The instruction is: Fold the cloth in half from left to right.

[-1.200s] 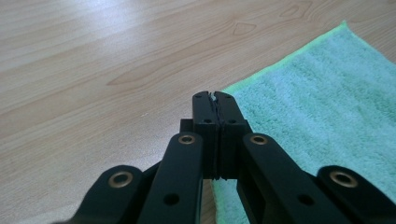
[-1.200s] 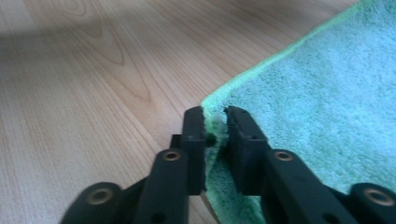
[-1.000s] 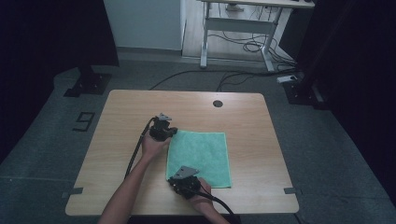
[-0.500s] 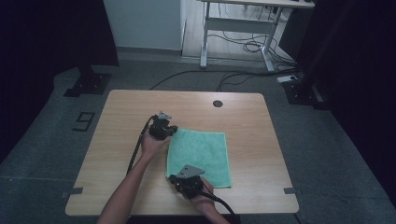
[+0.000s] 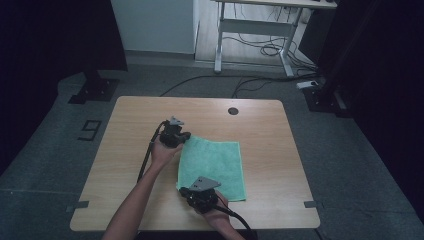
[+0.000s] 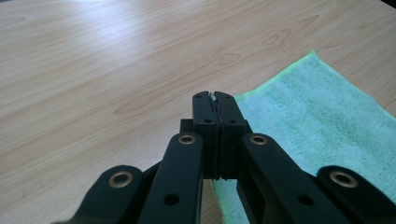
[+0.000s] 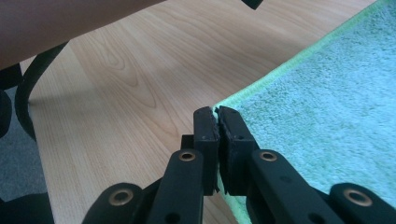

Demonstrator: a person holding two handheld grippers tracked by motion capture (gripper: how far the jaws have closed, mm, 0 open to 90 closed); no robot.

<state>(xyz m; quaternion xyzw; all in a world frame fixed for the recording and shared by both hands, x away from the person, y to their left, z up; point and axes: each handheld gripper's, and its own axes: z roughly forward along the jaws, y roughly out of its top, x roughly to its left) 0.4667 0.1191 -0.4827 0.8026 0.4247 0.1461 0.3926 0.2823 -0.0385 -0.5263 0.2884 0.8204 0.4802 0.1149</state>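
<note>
High view: your left gripper point(image 5: 176, 135) and right gripper point(image 5: 199, 192) have jaws clamped on the green towel's point(image 5: 215, 162) left corners; next, lift and fold across.

Each tool hides the cloth point(image 6: 322, 126) corner it seems to pinch.

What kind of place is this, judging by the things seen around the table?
Probably a lab or workshop rigged for recording. A light wooden table stands on grey carpet, black curtains hang at both sides, and loose cables lie under a white metal desk frame behind.
</note>
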